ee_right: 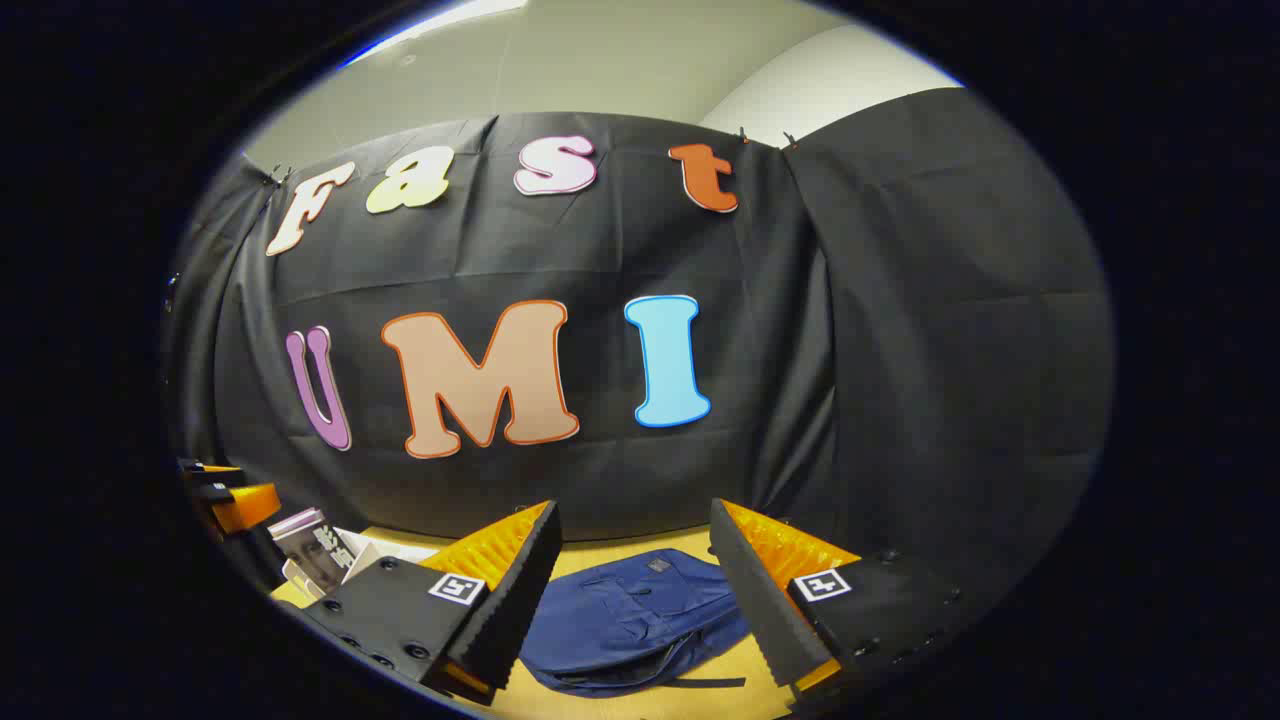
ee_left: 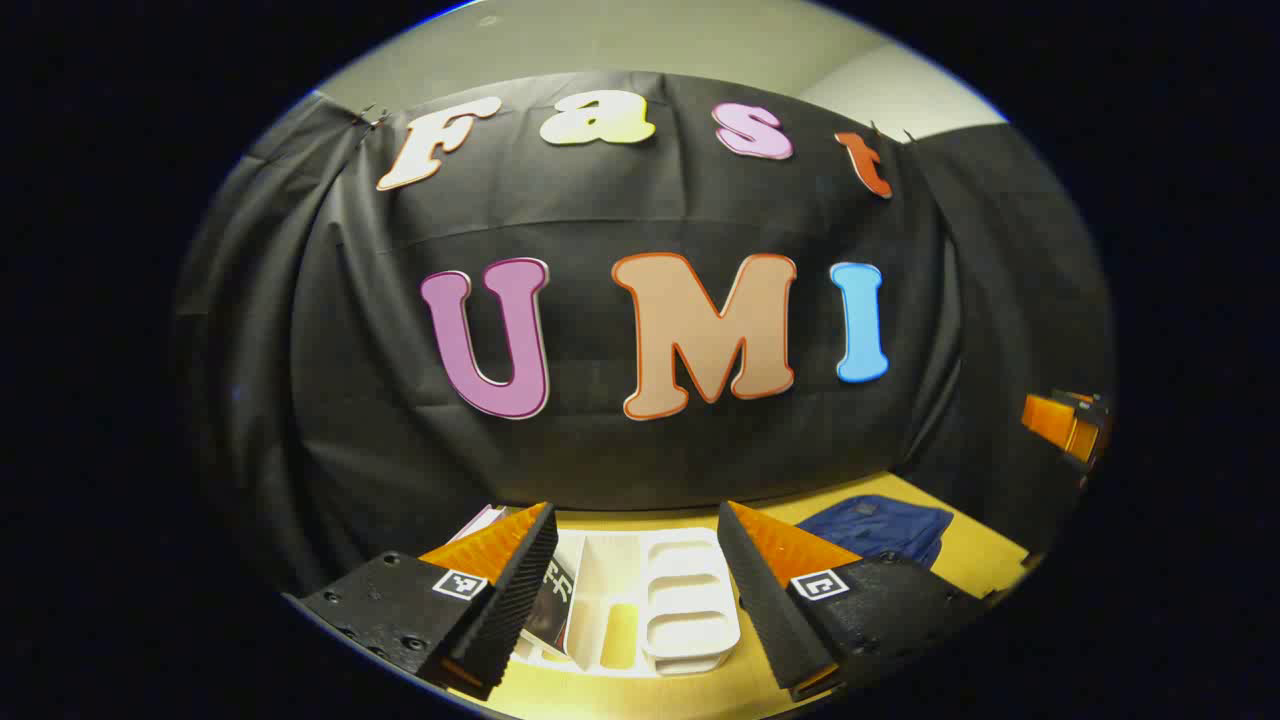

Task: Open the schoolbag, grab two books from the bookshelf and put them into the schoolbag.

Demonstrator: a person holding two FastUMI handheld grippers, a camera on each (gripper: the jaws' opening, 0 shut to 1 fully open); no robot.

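Both grippers hover above a yellow wooden table. My left gripper (ee_left: 635, 510) is open, its orange-and-black fingers on either side of a white bookshelf (ee_left: 665, 600) below. Books (ee_left: 553, 598) lean at the shelf's left end, partly hidden by the left finger. The blue schoolbag (ee_left: 880, 528) lies flat to the right of the shelf. My right gripper (ee_right: 632, 505) is open too, nothing between its fingers, with the schoolbag (ee_right: 630, 615) on the table beneath it. Whether the bag's zip is open I cannot tell. The books (ee_right: 315, 548) stand at the lower left of the right gripper view.
The table (ee_left: 990, 560) runs up to the black cloth wall at the back and right. The right gripper (ee_left: 1065, 425) appears at the far right edge of the left gripper view, and the left gripper (ee_right: 235, 500) at the far left of the right gripper view.
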